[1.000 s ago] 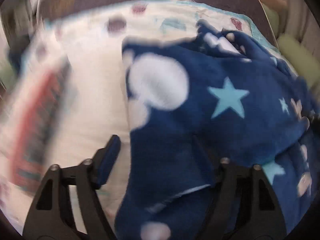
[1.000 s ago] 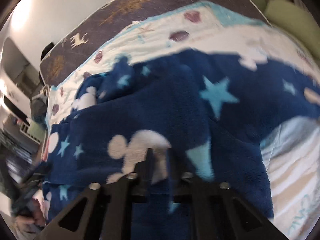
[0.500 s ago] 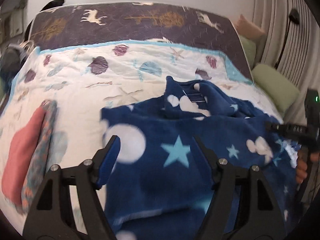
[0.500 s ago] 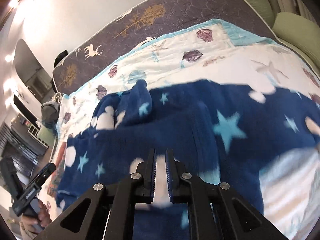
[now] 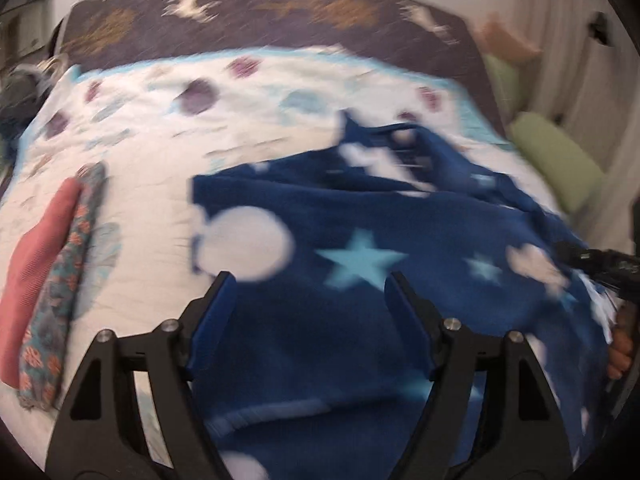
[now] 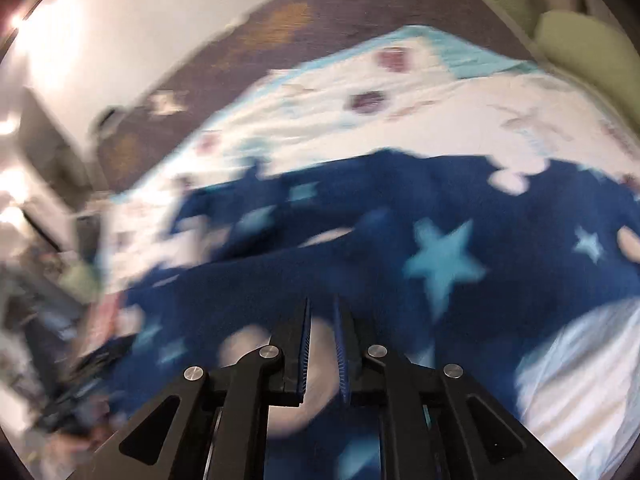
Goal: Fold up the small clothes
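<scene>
Much blur over blue starred fleece garment point(image 5: 360, 240)

A navy fleece garment with pale stars and white blobs point(image 5: 360, 240) lies spread and rumpled across the near right of the bed.

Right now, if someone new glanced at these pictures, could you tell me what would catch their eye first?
The dark blue fleece garment with pale stars and white blobs, spread across the middle of the seashell-print bedspread. Next, the folded coral and floral clothes stacked at the left edge in the left wrist view.
</scene>
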`<state>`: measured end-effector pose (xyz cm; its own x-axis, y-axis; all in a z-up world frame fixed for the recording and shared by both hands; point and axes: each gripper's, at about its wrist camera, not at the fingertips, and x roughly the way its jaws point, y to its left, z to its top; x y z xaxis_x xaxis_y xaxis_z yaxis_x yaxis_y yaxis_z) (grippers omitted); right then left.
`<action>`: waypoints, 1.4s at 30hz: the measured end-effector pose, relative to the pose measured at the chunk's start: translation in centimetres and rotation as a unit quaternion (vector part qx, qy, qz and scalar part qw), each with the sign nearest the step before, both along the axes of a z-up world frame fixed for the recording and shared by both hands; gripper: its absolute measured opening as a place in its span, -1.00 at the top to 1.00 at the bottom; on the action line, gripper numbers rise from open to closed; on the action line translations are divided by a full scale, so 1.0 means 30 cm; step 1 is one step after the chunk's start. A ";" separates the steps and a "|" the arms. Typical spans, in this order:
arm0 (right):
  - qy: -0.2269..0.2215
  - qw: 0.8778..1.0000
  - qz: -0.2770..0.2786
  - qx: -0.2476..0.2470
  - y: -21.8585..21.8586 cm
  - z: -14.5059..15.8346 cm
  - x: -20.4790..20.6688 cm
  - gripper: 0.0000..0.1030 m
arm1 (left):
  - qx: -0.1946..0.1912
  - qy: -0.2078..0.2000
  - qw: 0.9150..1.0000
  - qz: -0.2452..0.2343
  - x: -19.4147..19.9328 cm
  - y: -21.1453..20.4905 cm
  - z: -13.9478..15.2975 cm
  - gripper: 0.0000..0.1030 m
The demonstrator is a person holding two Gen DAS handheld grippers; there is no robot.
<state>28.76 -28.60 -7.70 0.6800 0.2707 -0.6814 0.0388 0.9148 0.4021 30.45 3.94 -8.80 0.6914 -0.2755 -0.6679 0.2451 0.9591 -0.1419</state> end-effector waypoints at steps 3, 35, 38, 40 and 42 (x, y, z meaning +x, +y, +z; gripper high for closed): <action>0.060 0.997 0.026 -0.037 0.059 -0.075 -0.054 0.32 | 0.067 0.042 0.997 -0.028 -0.002 -0.088 -0.084 -0.50; -0.002 0.853 -0.465 0.237 -1.005 -0.216 -0.369 -0.09 | 0.060 0.031 0.991 -0.116 -0.096 -0.466 -0.088 -0.76; -0.004 0.862 -0.453 0.228 -1.036 -0.203 -0.344 0.84 | 0.055 0.030 0.991 -0.117 -0.095 -0.469 -0.091 -0.78; -0.043 0.868 -0.444 0.220 -1.021 -0.138 -0.347 0.85 | 0.054 0.030 0.991 -0.118 -0.093 -0.471 -0.092 -0.79; -0.086 0.887 -0.409 0.194 -0.956 -0.044 -0.324 0.85 | 0.046 0.031 0.991 -0.119 -0.090 -0.466 -0.089 -0.79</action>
<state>19.03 -57.29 -9.03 0.8422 -0.1705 -0.5116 0.5337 0.3991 0.7456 27.73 -10.04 -11.49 0.5714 -0.3612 -0.7369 0.4593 0.8849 -0.0776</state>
